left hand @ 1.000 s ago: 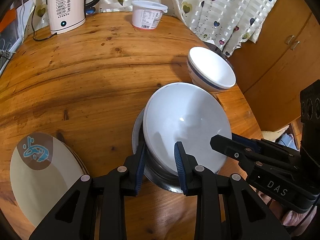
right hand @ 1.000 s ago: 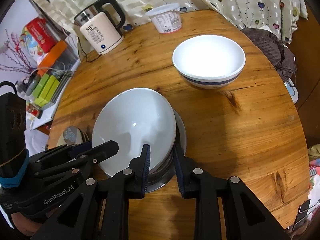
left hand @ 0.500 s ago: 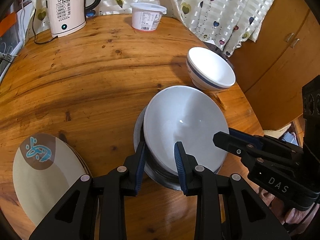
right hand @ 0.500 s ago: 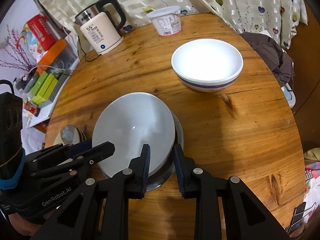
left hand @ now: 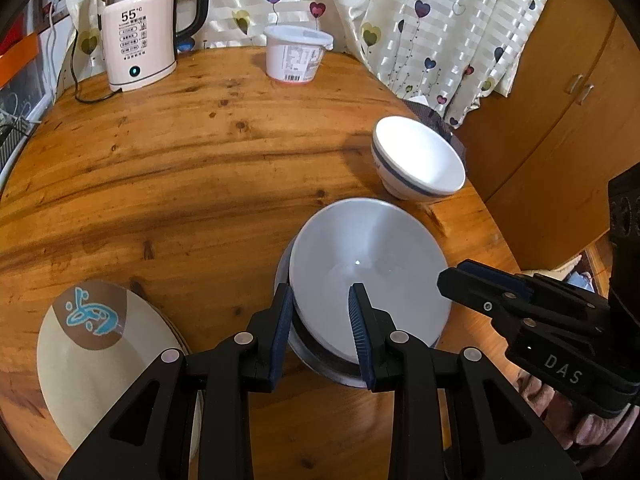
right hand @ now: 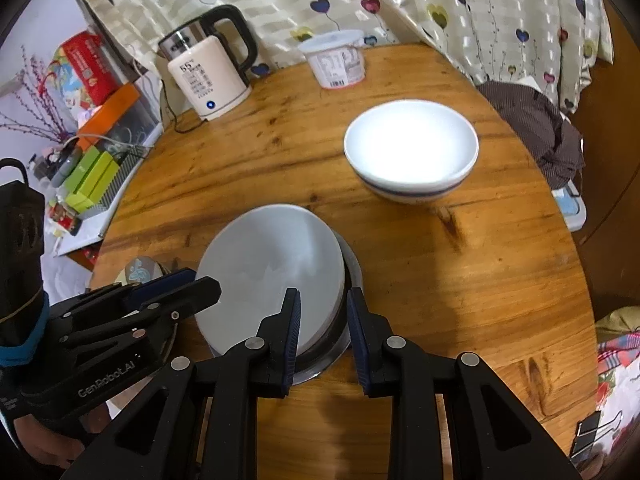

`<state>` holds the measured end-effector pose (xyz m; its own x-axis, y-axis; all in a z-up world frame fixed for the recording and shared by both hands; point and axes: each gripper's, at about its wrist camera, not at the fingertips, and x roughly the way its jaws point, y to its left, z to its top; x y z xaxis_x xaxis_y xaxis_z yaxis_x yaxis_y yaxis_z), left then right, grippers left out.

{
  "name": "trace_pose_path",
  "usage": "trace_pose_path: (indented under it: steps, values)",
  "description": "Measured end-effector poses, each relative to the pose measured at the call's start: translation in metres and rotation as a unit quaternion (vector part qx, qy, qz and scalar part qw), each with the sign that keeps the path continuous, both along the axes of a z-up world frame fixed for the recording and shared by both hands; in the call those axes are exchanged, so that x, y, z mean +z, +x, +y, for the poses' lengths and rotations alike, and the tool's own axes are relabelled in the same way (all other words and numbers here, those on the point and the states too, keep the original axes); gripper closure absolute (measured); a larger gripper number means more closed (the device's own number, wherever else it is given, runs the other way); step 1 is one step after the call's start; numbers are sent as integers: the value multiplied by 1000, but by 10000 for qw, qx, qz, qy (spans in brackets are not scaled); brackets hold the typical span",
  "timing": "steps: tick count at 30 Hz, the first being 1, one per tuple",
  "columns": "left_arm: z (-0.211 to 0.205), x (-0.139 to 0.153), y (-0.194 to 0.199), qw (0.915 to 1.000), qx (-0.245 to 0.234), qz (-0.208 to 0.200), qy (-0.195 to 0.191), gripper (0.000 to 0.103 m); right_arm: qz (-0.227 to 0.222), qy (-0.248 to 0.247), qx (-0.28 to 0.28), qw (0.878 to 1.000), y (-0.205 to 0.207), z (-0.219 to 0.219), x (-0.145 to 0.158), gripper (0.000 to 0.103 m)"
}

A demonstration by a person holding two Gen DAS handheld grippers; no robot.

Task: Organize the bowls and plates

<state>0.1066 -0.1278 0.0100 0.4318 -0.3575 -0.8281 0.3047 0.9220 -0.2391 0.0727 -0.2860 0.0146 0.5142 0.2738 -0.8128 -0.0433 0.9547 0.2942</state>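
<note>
Only the left view shows the whole beige plate (left hand: 100,364) at the table (left hand: 200,184) edge; the right view shows shelf clutter (right hand: 84,176). Both tongs, left (left hand: 320,322) and right (right hand: 322,326), are part-closed over the grey bowl (left hand: 368,276) rim; whether they pinch it is unclear. It sits lower in its metal bowl (left hand: 316,364) than before. A white bowl (right hand: 412,148), kettle (left hand: 138,44) and tub (left hand: 296,56) stand beyond.

Bare wooden table (left hand: 192,168) left and behind, blue-banded bowl (left hand: 418,160) near right, kettle (left hand: 138,44), tub (left hand: 296,56) far
</note>
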Motion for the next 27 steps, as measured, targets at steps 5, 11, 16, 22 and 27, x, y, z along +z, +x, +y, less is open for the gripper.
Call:
trace_pose_path:
  steps: [5,11,16,22,27]
  values:
    - [-1,10,-2,9998,-44,-168,-16,73,-244,-100,45,9996,-5,1,13,78]
    - [-5,15,-4,9996,-111,-259,-11,73,-384,-160,100,9991,-8,2,19,78]
    - [-8,14,-4,9996,-141,-257,6,73,-463,-211,135,9986,-10,3,21,76]
    - [-9,14,-3,9996,-131,-253,13,73,-520,-238,149,9983,-11,-1,23,75]
    - [-9,13,-2,9996,-135,-252,10,73,-563,-277,144,9979,-11,-3,24,75]
